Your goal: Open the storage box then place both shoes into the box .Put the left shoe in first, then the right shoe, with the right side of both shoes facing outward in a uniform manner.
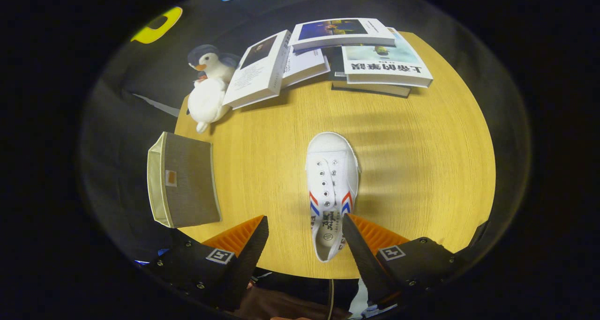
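At the left of the frame the storage box [183,182] sits on the counter [412,170]. Lower centre, the hand-held gripper [304,231] hangs open and empty, the white shoe [332,189] lying between its fingers, nearer the right one. Best to centre over the heel before closing.

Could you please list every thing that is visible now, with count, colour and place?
shoe: one, white with red and blue stripes, on the table between the fingers, heel near the right finger
box: one, grey, at the table edge beyond the left finger
toy penguin: one, white and grey, beside the books
books: several, mostly white covers, piled at the far side
table: one, round, light wood
tongs: one pair, open, above the shoe's heel
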Tool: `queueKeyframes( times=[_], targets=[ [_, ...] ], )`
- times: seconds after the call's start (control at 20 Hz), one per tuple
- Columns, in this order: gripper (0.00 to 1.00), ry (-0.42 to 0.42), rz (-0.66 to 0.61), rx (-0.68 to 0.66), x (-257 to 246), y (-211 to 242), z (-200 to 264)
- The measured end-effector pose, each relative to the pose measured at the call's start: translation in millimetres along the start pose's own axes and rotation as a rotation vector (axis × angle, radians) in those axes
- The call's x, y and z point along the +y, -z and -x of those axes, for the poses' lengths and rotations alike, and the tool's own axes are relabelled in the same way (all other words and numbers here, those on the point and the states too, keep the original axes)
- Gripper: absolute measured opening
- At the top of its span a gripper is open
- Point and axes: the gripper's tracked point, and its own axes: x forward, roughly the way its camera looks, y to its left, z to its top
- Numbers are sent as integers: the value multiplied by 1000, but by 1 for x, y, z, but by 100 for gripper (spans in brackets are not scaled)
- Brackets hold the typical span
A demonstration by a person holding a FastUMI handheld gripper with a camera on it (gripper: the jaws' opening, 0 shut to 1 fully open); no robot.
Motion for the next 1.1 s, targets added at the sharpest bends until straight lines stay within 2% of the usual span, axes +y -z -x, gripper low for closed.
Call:
queueKeyframes(
  times=[0.25,0.3,0.5,0.6,0.75,0.8,0.85,0.9,0.95,1.0,1.05,1.1],
  targets=[
    [96,49,-24,49,-39,9,-29],
    [93,63,-32,64,-46,12,-36],
    [94,109,-6,102,-67,18,-58],
    [84,119,2,114,-71,20,-68],
    [84,133,34,122,-72,21,-83],
    [72,121,46,127,-68,22,-86],
    [69,115,50,130,-66,20,-88],
    [56,72,48,131,-59,23,-96],
    [52,78,53,131,-61,22,-100],
    [33,95,102,149,-64,24,-93],
    [33,83,83,133,-62,25,-99],
    [15,82,54,126,-65,21,-95]
  ],
)
